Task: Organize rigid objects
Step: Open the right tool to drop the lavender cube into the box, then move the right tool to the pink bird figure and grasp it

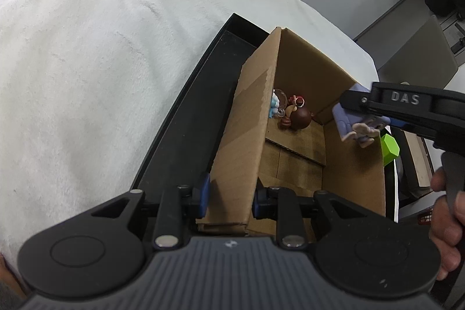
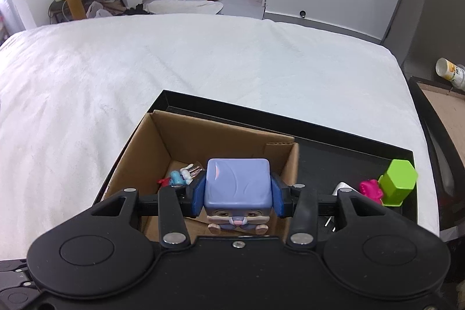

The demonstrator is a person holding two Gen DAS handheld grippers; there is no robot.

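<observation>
My left gripper (image 1: pixel 231 198) is shut on the near left wall of an open cardboard box (image 1: pixel 290 63), which stands in a black tray (image 1: pixel 186 118). Small figures lie in the box's far corner: a brown-headed one (image 1: pixel 299 118) and a blue-and-white one (image 1: pixel 277 103). My right gripper (image 2: pixel 237 198) is shut on a purple-blue cube-shaped rabbit toy (image 2: pixel 237 182) and holds it over the box (image 2: pixel 203 132). In the left wrist view that toy (image 1: pixel 344 121) hangs in the right gripper (image 1: pixel 363 118) above the box's right wall.
A green hexagonal block (image 2: pixel 398 185) and a pink toy (image 2: pixel 370 191) sit in the tray (image 2: pixel 348 153) to the right of the box. The tray rests on a white bedspread (image 2: pixel 203 57). A can (image 2: pixel 450 71) lies beyond the bed's right edge. A person's hand (image 1: pixel 447 222) grips the right handle.
</observation>
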